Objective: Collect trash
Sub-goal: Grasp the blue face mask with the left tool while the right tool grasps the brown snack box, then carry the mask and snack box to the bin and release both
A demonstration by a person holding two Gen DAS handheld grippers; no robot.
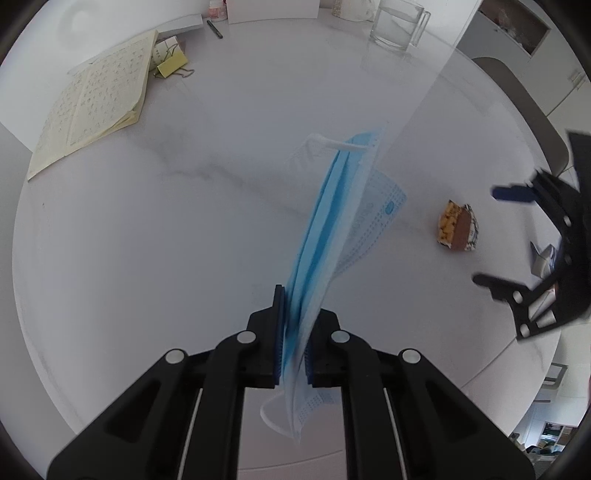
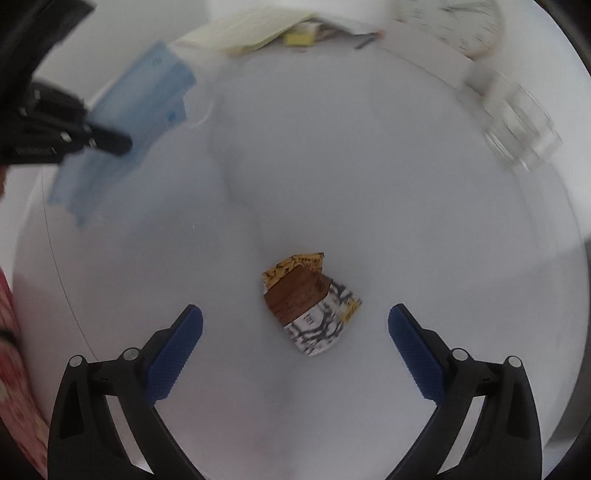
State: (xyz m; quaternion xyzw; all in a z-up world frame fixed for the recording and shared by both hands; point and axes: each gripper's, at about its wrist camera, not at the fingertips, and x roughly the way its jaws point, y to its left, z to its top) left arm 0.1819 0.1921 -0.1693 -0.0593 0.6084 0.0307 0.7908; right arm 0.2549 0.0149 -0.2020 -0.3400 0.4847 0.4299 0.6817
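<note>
My left jaws (image 1: 295, 332) are clamped flat on a blue face mask (image 1: 328, 221), its pleated body standing up between the pads and one white ear loop hanging below them. A mask is limp, so pinching it by the near edge lets the rest trail free above the white desk (image 1: 184, 240) without dragging.

My right jaws (image 2: 295, 343) stand wide apart, pointing steeply down, with a crumpled snack wrapper (image 2: 310, 302) lying on the desk between the two blue pads (image 2: 173, 354) and touching neither. I judge that spread is what a bulky, springy scrap calls for: both pads can drop past its sides before closing. From the left camera the same wrapper (image 1: 458, 230) sits to the right of the mask, with my right jaws (image 1: 491, 240) just beyond it.

None of the rest looks like trash: an open notebook (image 1: 99, 107) on the far left, a yellow binder clip (image 1: 171, 64) and a pen (image 1: 214, 29) beside it, a glass jug (image 1: 399, 26) on the far right. All lie well apart from the wrapper, so nothing blocks the right jaws. The hanging mask is near my right side, though, and could brush it if the hands close in. No bin shows in either view.
</note>
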